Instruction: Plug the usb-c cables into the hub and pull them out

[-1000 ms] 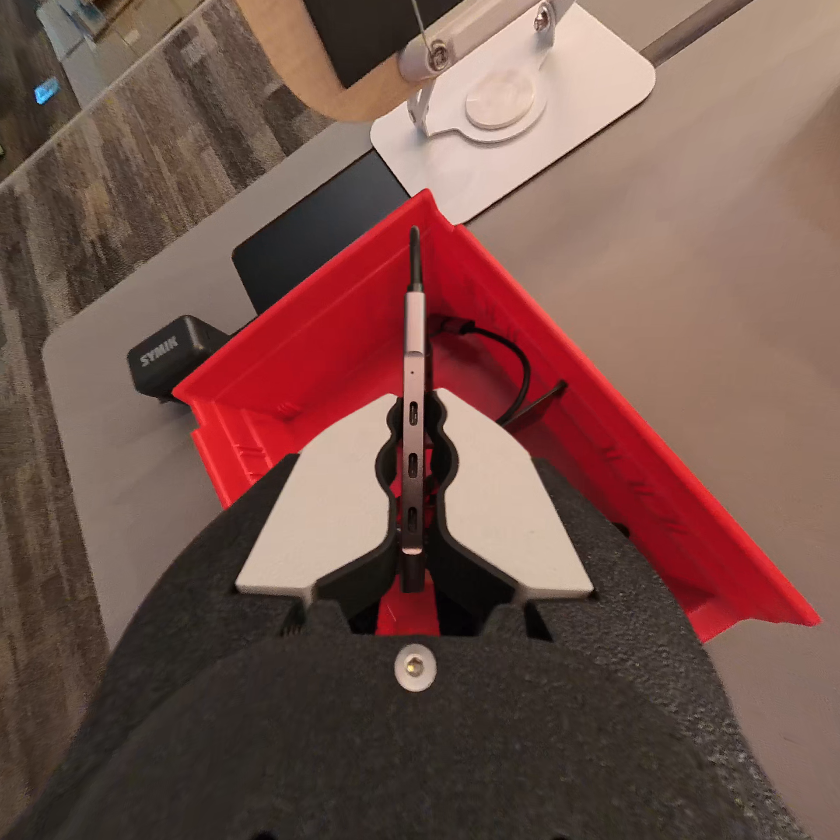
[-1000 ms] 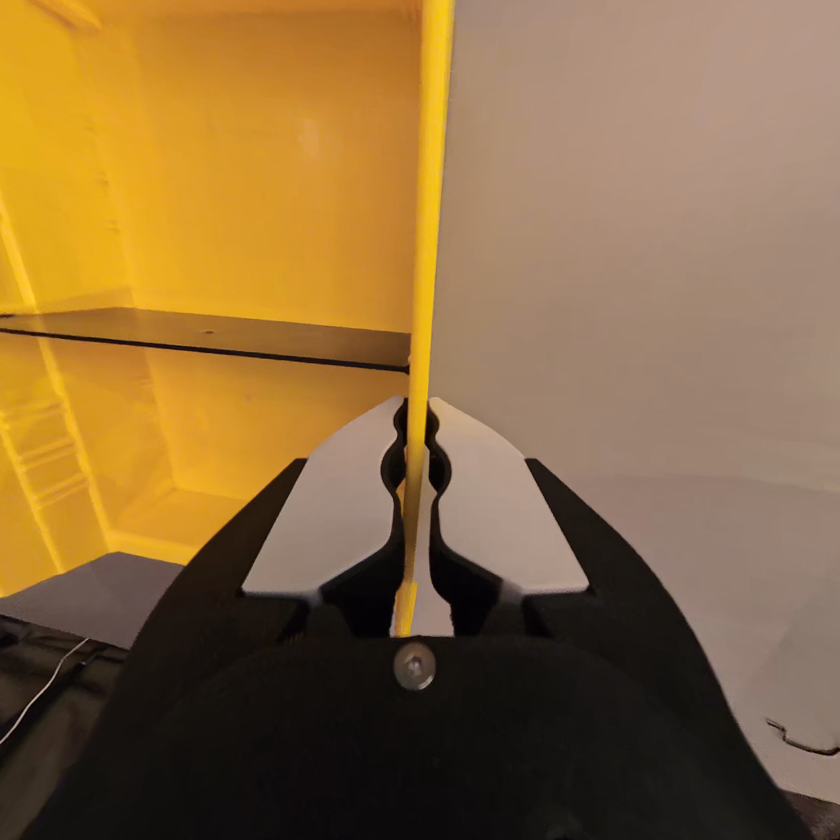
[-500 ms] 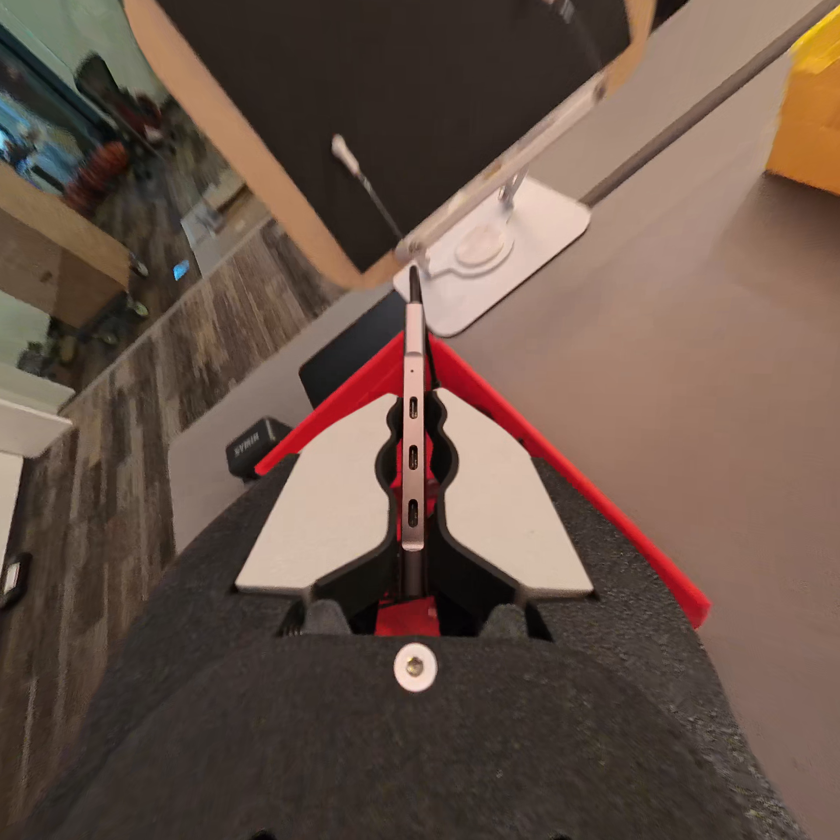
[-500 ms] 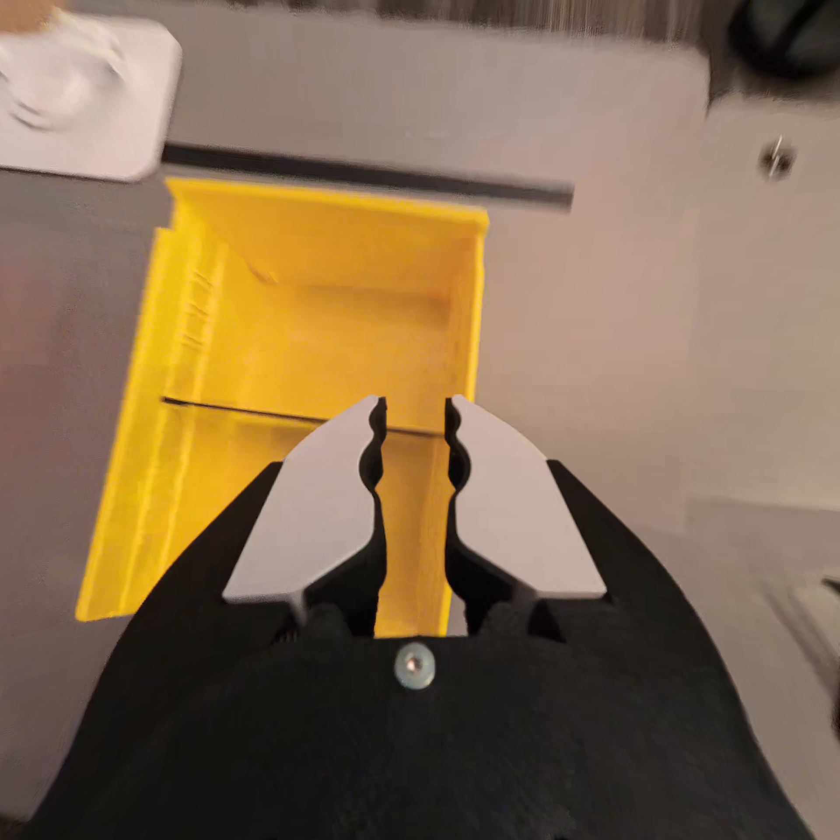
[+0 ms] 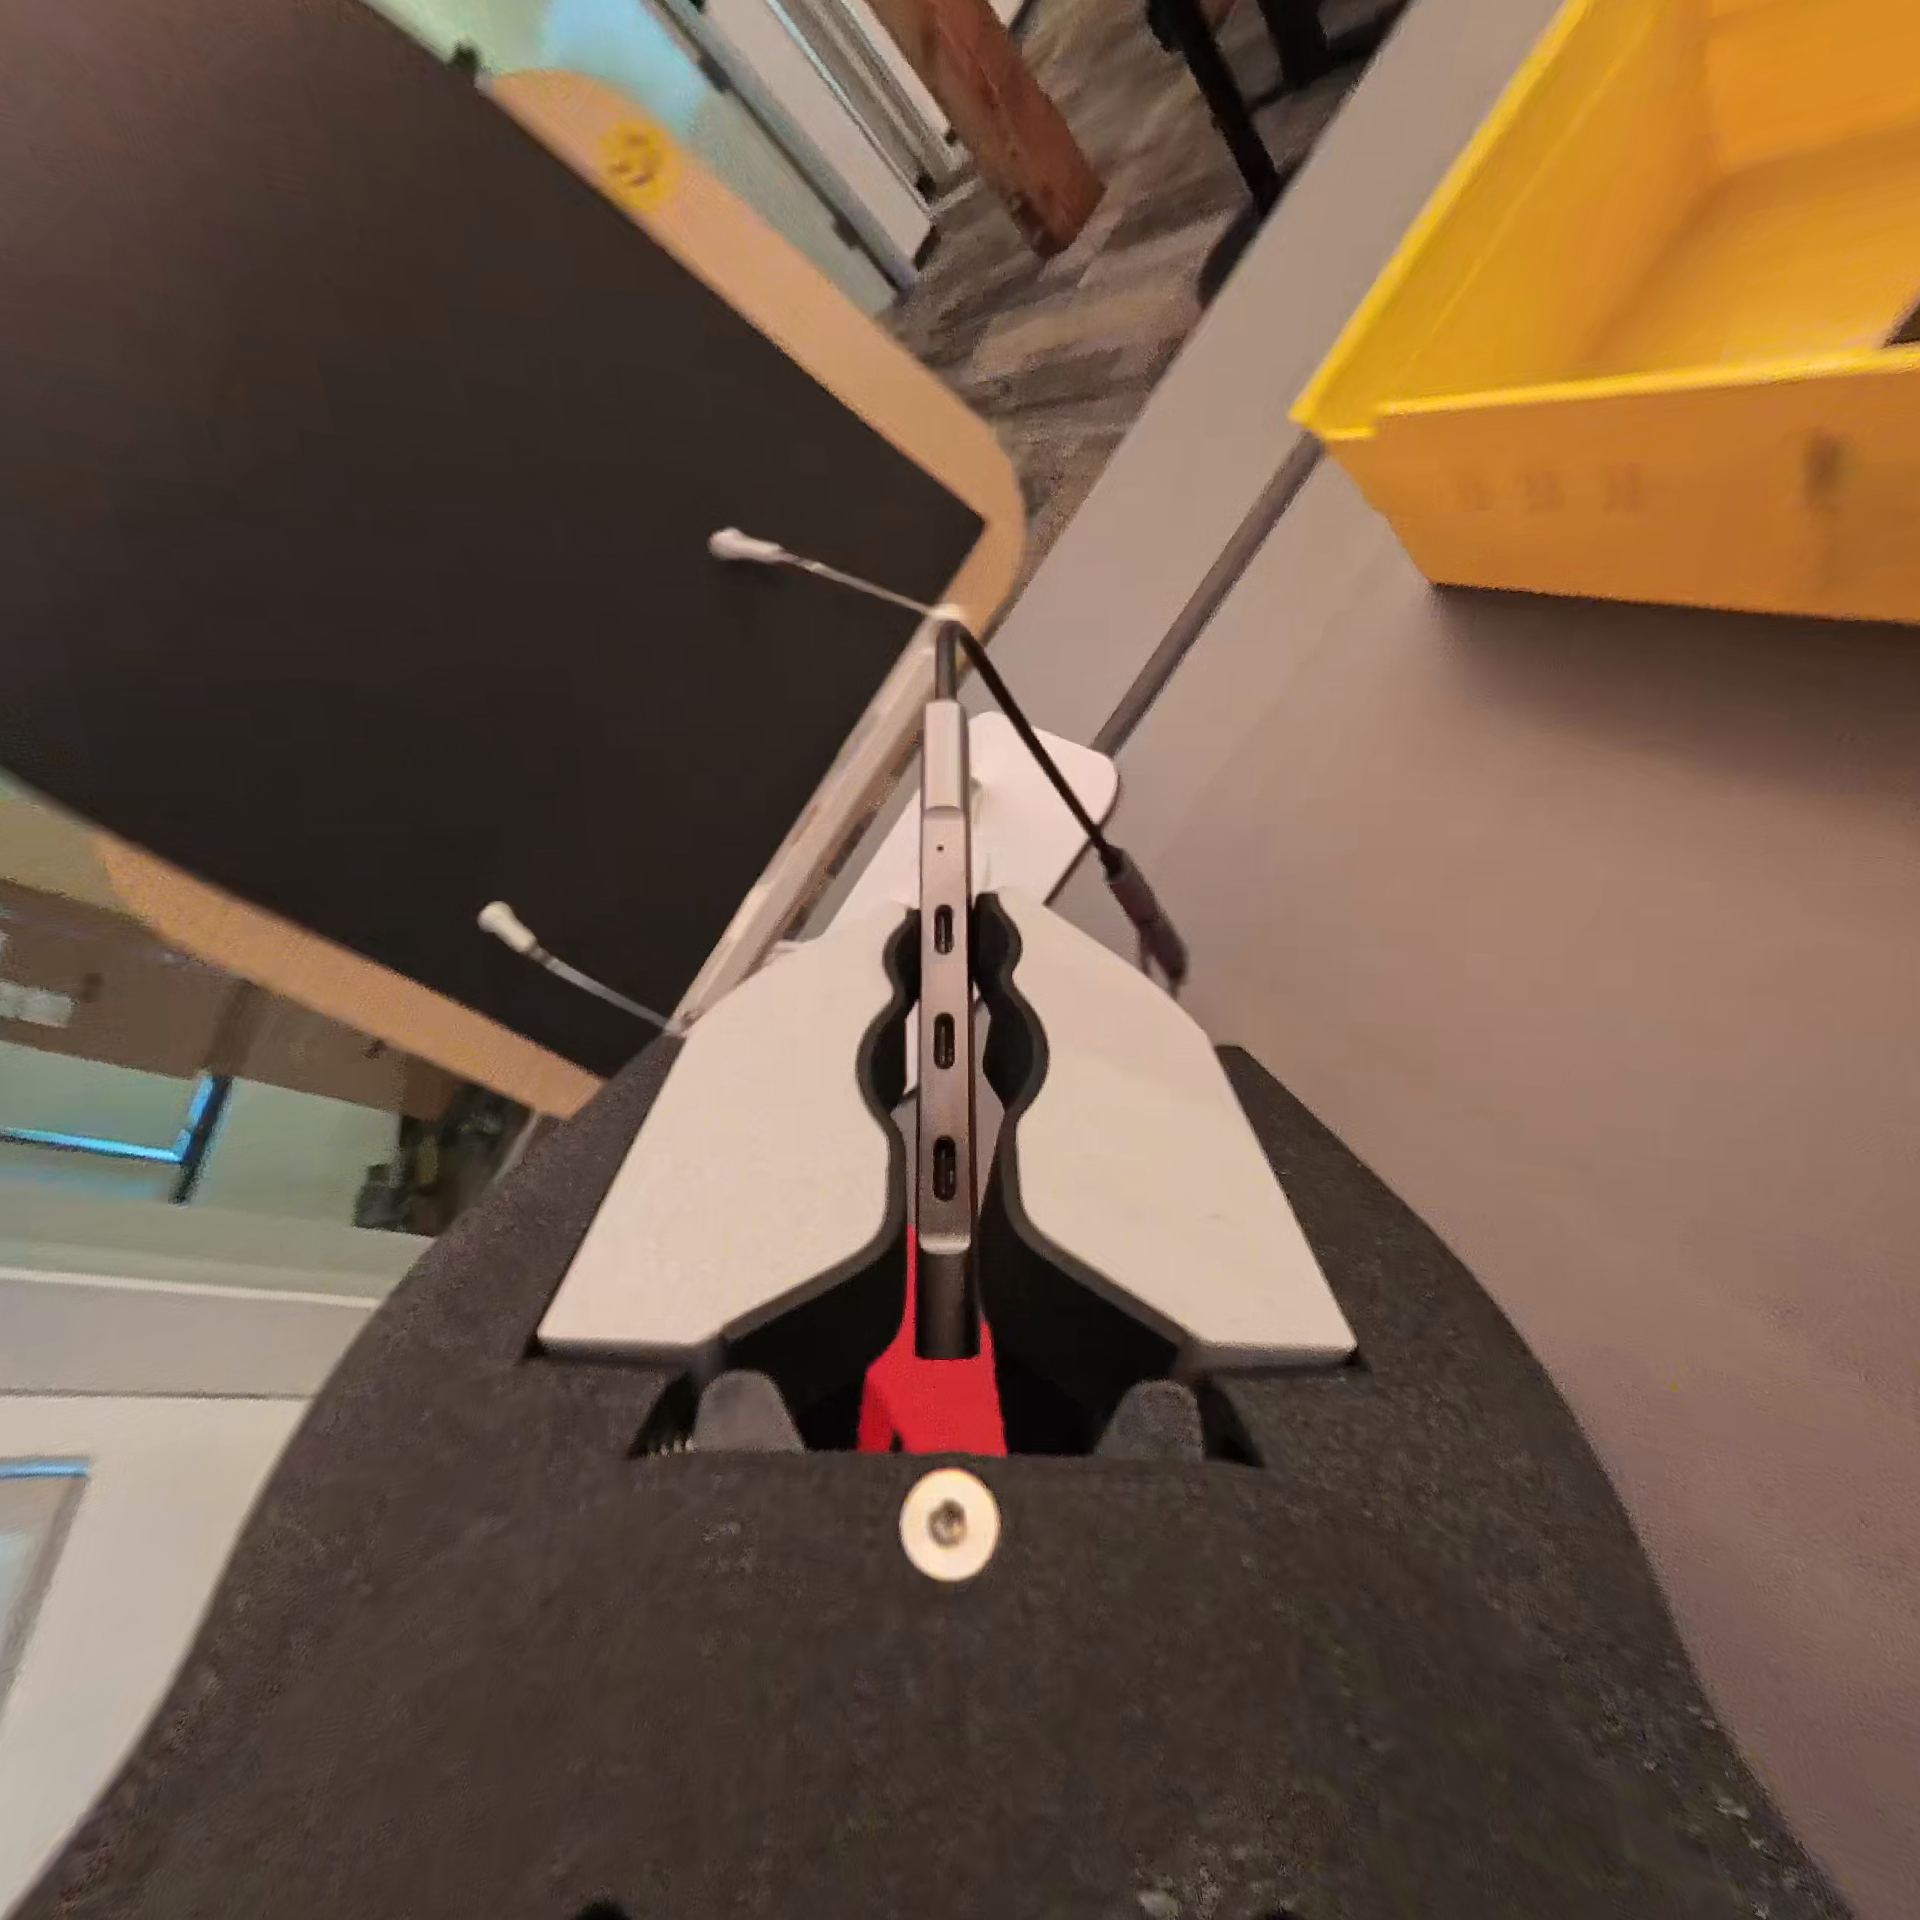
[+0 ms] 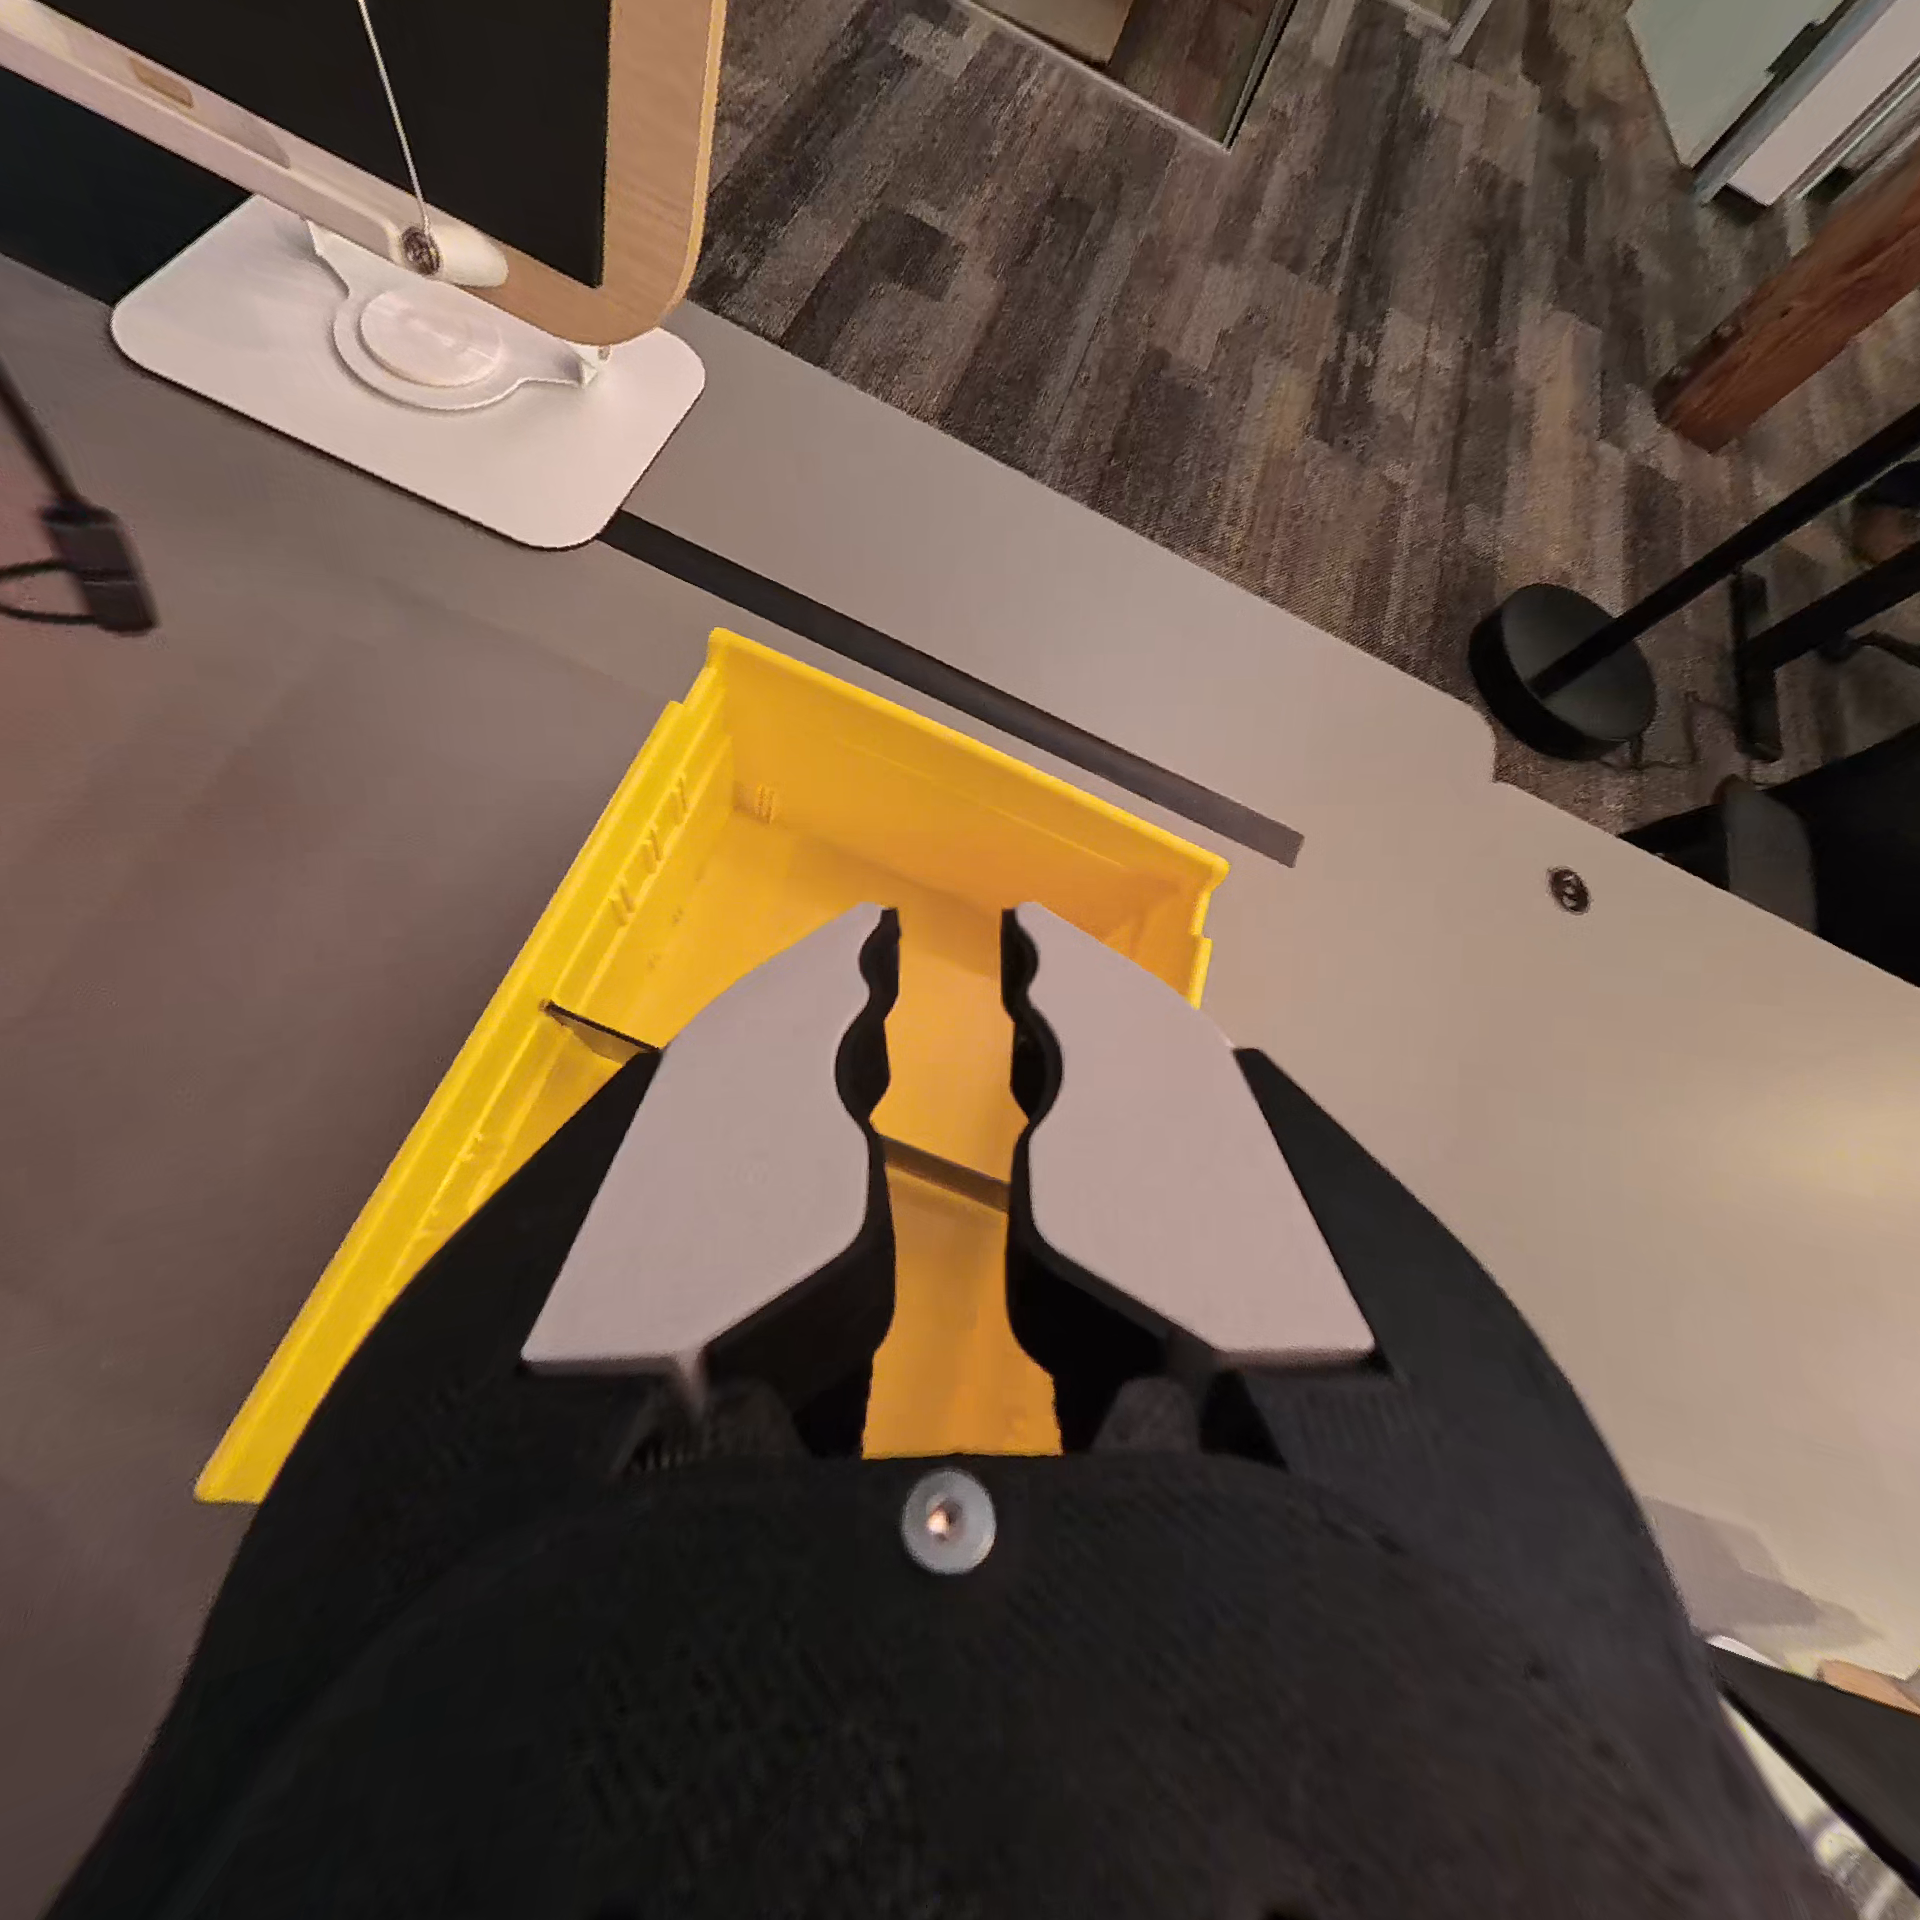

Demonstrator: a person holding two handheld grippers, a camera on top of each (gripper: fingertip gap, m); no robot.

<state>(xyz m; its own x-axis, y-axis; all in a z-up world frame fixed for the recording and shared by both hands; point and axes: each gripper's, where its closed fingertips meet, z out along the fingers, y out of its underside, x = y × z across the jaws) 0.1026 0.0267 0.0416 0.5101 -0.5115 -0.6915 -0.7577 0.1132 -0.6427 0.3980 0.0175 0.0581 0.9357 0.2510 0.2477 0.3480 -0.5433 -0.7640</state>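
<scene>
My left gripper [image 5: 948, 914] is shut on a slim grey USB-C hub [image 5: 945, 997], held edge-on between the pads and lifted above the table, with three ports facing me. The hub's own black cable [image 5: 1039, 748] loops from its far end down to a dark plug [image 5: 1143, 914] hanging to the right. My right gripper [image 6: 943, 920] is open with nothing between its pads, hovering above the yellow bin [image 6: 831, 790], which has a thin dark divider [image 6: 940, 1179] across it.
A red bin [image 5: 930, 1392] shows only as a sliver under the left jaws. The yellow bin [image 5: 1662, 416] stands at the right on the grey table [image 5: 1507, 1039]. A monitor [image 5: 416, 468] on a white base [image 6: 416, 416] stands at the table's back edge [image 6: 1039, 582]. Spacing between my two grippers at the tips: around 30 cm.
My left gripper lifted the hub up out of the red bin and tilted upward. My right gripper let go of the yellow bin's wall, opened and drew back above the bin.
</scene>
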